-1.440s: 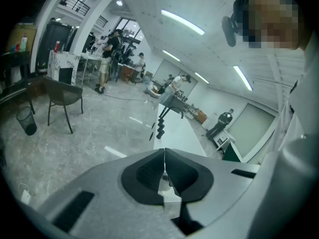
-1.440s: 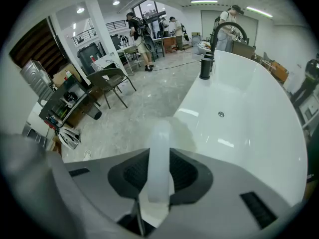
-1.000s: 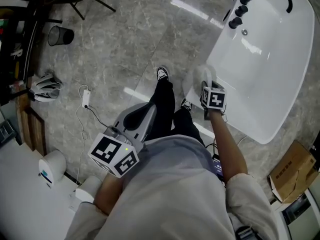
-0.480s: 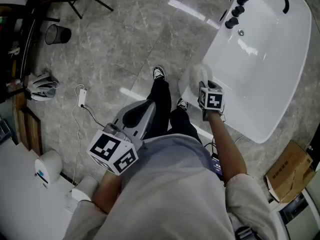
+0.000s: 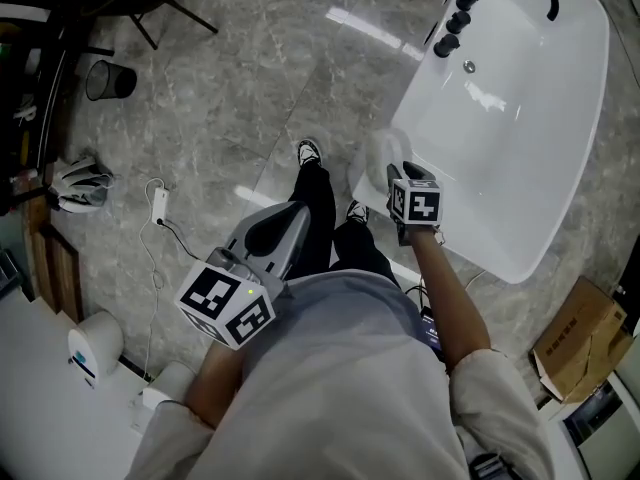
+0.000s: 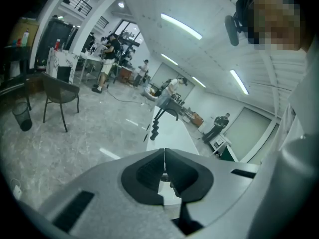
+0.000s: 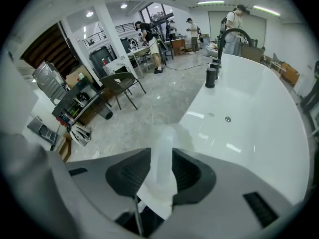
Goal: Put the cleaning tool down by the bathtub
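Right, the right tongs are clamped on the tool: a pale, translucent handle runs up between the two dark pads and touches both. A wider, blurry head sits past the tips, and its exact shape is hard to tell. In the head view the right tongs are held out in front of the person. The tool sits at the near-left rim of the tub, over the strip of floor just beside it, up in the air and not set down.

The left tongs are together, pads meeting along one line with nothing between them. In the head view the left tongs are held low at the person's left, well apart from the tub.

The tub is white and glossy, with a dark tap at its far end, also visible in the right gripper view. The person's shoes stand on the grey marble floor near the tub's edge. A bin is at the far left, a box at the lower right, and a chair stands further back.
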Motion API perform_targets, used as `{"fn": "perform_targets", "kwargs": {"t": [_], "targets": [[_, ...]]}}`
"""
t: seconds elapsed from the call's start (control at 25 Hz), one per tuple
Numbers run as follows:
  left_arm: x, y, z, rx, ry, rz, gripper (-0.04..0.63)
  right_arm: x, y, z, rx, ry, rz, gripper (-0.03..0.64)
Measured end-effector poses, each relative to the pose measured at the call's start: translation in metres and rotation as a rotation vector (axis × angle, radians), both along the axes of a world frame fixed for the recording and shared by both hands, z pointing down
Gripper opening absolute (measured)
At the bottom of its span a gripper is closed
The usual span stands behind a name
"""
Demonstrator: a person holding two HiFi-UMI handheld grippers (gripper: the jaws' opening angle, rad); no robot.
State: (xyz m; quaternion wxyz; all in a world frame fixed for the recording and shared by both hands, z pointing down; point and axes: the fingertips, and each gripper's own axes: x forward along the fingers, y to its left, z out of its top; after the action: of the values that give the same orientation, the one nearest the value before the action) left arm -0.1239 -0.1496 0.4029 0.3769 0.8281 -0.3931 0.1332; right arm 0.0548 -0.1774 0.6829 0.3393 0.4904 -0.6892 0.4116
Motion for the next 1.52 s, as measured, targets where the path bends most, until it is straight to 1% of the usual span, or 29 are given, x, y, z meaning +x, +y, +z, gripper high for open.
{"fn": "perform_targets", "kwargs": {"t": [0.2, 0.44, 0.72, 1.08, 1.24, 1.52], "targets": [[0.008, 0.006, -0.004, 0.008, 0.013, 0.007, 0.009, 0.0, 0.001, -0.016, 0.025, -0.025, -0.001, 0.123], [0.016, 0.012, -0.009, 0.028, 0.021, 0.014, 0.009, 0.004, 0.004, -0.042, 0.073, -0.059, -0.001, 0.104], [0.029, 0.019, -0.013, 0.046, 0.033, 0.024, 0.009, 0.01, 0.012, -0.07, 0.099, -0.123, 0.017, 0.098], [0.044, 0.032, -0.02, 0.072, 0.042, 0.046, 0.009, 0.012, 0.024, -0.113, 0.179, -0.163, -0.021, 0.086], [0.053, 0.037, -0.024, 0.083, 0.05, 0.052, 0.009, 0.016, 0.029, -0.138, 0.23, -0.174, -0.028, 0.078], [0.058, 0.045, -0.021, 0.079, 0.054, 0.046, 0.009, 0.021, 0.035, -0.182, 0.313, -0.205, -0.063, 0.067]]}}
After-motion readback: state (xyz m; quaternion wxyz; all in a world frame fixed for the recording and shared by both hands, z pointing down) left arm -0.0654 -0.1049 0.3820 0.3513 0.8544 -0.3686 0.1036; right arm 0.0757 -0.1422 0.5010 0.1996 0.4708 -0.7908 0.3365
